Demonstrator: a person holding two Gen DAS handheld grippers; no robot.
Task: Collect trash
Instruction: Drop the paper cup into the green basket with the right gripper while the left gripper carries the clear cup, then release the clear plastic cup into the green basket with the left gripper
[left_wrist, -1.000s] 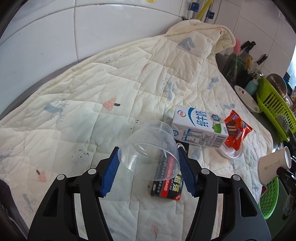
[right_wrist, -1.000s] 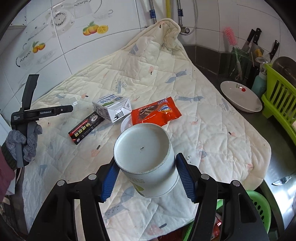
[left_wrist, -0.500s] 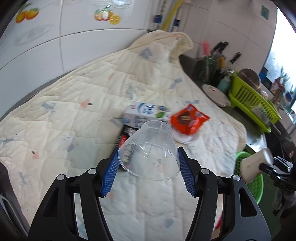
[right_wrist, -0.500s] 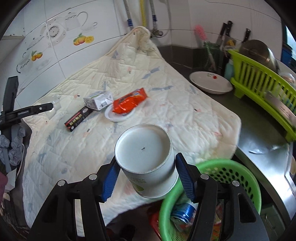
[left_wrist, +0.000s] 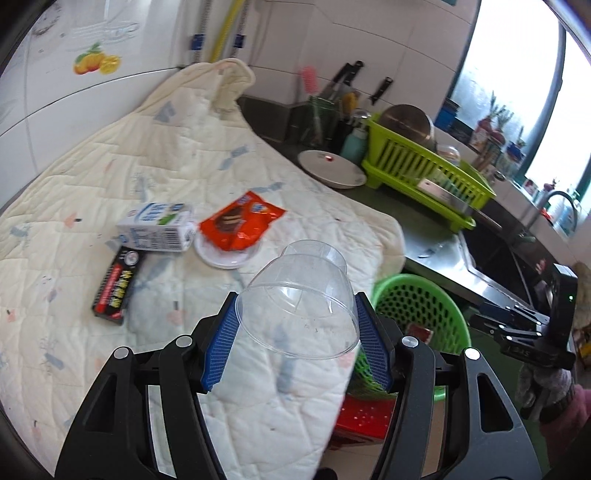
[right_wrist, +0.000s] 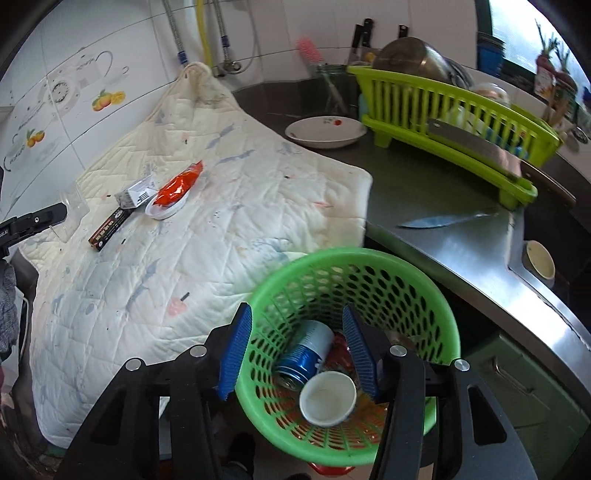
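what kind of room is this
Almost certainly a home kitchen: a green dish rack with a steel pot sits on a steel counter beside a sink with a tap, and knives hang on the tiled wall.

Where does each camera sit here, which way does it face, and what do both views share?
Left wrist: on the left gripper, facing down across the quilt; its jaws clamp a clear cup.
Right wrist: on the right gripper, above the green basket; jaws empty, just closing; paper cup inside.
Shared: quilt, basket, dish rack.
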